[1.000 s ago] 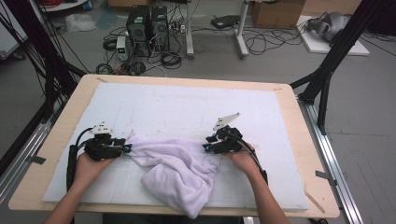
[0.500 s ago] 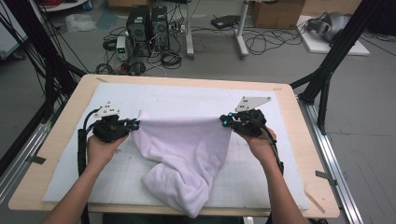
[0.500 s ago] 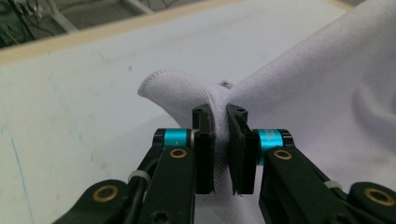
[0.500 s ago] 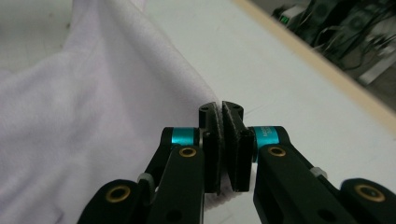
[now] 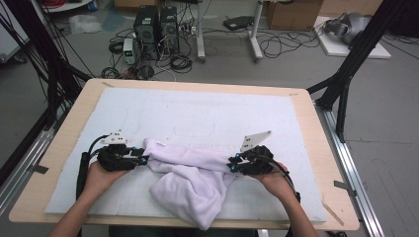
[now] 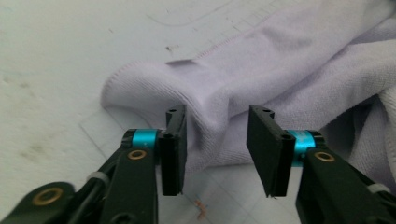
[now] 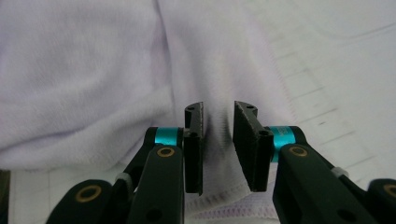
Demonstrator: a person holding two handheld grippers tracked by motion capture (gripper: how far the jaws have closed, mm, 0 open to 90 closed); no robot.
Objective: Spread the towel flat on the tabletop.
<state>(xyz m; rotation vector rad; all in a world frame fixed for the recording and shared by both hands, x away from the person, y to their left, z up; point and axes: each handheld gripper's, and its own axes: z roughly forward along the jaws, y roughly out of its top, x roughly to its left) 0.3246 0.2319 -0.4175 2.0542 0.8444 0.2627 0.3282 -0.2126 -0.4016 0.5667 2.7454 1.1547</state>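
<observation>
The towel (image 5: pixel 190 180) lies crosswise between the left gripper (image 5: pixel 141 160) and right gripper (image 5: pixel 231 165); each sits at one end. Both jaws have just been opening; cloth lies between them, unpinched.

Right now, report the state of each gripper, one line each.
Left gripper: jaws just opened, apart; the pale lilac terry towel lies between them, unpinched.
Right gripper: jaws just opened, narrow gap, towel fold between, not clamped.

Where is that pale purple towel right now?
In the high view the towel lies bunched on the white mat near the table's front edge, between the left tool and the right tool.
</observation>
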